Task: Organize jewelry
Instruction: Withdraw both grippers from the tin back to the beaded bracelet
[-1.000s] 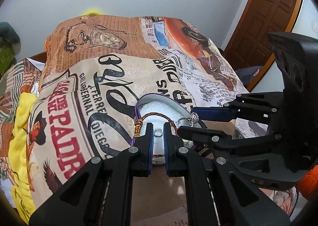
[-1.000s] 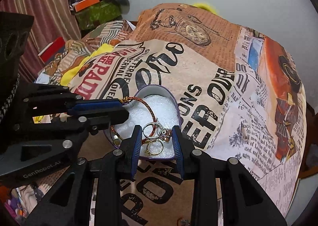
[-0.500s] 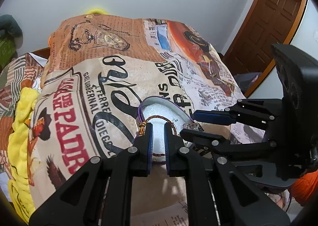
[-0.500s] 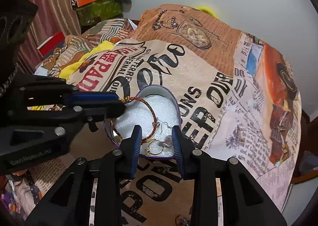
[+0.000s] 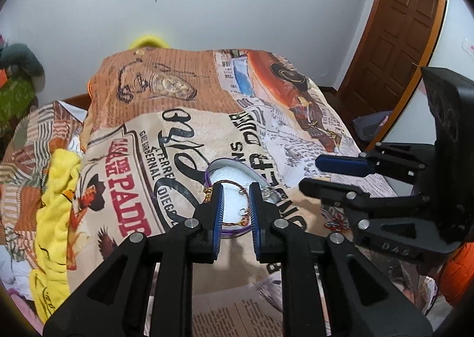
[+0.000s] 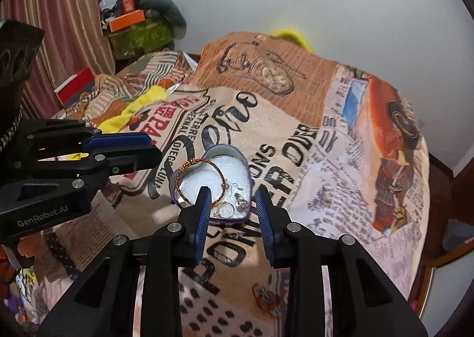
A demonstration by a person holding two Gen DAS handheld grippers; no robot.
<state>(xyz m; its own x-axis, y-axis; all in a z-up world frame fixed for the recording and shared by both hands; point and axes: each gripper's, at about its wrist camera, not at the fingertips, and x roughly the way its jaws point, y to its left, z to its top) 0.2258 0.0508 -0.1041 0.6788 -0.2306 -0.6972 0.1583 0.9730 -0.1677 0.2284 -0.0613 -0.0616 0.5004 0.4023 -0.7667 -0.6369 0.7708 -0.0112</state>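
Left gripper (image 5: 235, 189) jaws opening, empty, right gripper (image 6: 232, 193) jaws parted, empty, rings (image 6: 234, 206) clear only in right view

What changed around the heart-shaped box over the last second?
Both grippers backed up and away from the heart-shaped box. The left gripper is opening, with nothing between its jaws; the right gripper kept its gap, empty. Bracelet and rings stayed in the box.

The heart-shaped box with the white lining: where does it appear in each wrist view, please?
Left wrist: heart-shaped box at centre, partly behind the left gripper, whose jaws are opening with nothing between them.
Right wrist: box at centre, just above the fingertips.
Shared landmark: braided bracelet lying in the box.
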